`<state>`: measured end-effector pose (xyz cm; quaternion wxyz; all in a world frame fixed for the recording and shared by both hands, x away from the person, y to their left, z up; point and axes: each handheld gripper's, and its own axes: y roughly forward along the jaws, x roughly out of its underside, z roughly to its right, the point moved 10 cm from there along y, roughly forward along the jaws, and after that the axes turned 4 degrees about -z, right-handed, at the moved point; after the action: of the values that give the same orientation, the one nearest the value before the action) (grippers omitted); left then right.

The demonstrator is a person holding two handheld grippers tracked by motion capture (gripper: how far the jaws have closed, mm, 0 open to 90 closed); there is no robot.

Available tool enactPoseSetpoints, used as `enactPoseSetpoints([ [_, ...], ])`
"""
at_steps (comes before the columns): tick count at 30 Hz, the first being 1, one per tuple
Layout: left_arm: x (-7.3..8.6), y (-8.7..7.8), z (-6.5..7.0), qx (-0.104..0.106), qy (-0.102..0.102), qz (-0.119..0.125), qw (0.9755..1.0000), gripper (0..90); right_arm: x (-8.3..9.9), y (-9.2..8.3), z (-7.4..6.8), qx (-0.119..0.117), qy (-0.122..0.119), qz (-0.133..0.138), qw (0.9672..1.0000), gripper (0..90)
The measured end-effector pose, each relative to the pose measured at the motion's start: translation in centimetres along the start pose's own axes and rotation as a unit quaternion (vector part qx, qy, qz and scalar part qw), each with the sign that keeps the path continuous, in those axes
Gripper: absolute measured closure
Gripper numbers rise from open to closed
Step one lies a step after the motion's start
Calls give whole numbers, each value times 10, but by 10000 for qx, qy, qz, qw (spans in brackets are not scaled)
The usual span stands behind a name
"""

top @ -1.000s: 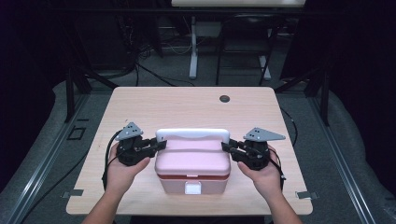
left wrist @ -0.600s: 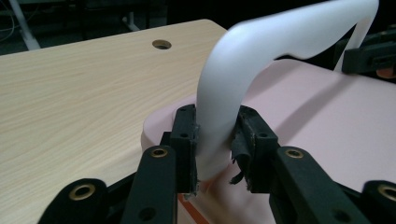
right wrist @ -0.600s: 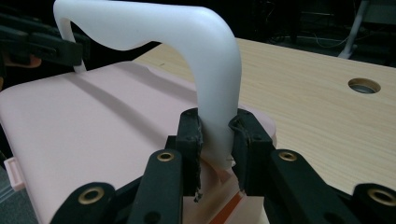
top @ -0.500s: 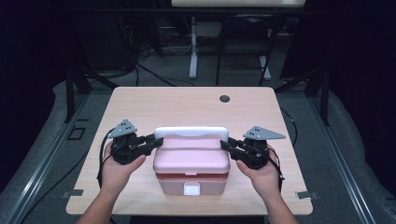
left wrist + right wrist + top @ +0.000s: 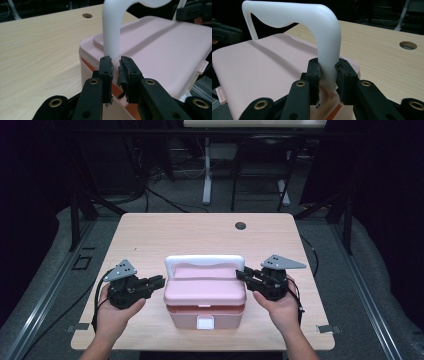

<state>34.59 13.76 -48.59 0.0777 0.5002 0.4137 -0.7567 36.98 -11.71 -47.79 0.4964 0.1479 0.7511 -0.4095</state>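
Done: our right gripper (image 5: 327,75) pinches the white handle (image 5: 312,22) | left gripper (image 5: 115,68) jaws just closing, nothing gripped | left: lift pink box (image 5: 205,292)

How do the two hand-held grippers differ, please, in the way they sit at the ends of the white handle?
The right hand-held gripper is clamped on the white handle, its foot between the pads. The left hand-held gripper has just been closing, its jaws short of the handle's other foot with only a narrow gap. Both point inward at the pink box.
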Motion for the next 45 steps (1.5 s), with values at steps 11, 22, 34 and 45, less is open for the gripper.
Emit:
enactPoseSetpoints([
  [11, 18, 1, 3, 81, -25, -142, 9999, 883, -2, 0, 0, -4, 25, 33, 10000, 735],
  [22, 27, 1, 10, 150, -8, -218, 9996, 894, -2, 0, 0, 6, 44, 43, 10000, 735],
  [34, 34, 0, 11, 178, 7, -280, 9995, 896, -3, -1, 0, 9, 42, 48, 10000, 735],
  [45, 36, 6, 22, 315, 47, -337, 9989, 896, -3, -1, -1, -4, 60, 66, 10000, 735],
])
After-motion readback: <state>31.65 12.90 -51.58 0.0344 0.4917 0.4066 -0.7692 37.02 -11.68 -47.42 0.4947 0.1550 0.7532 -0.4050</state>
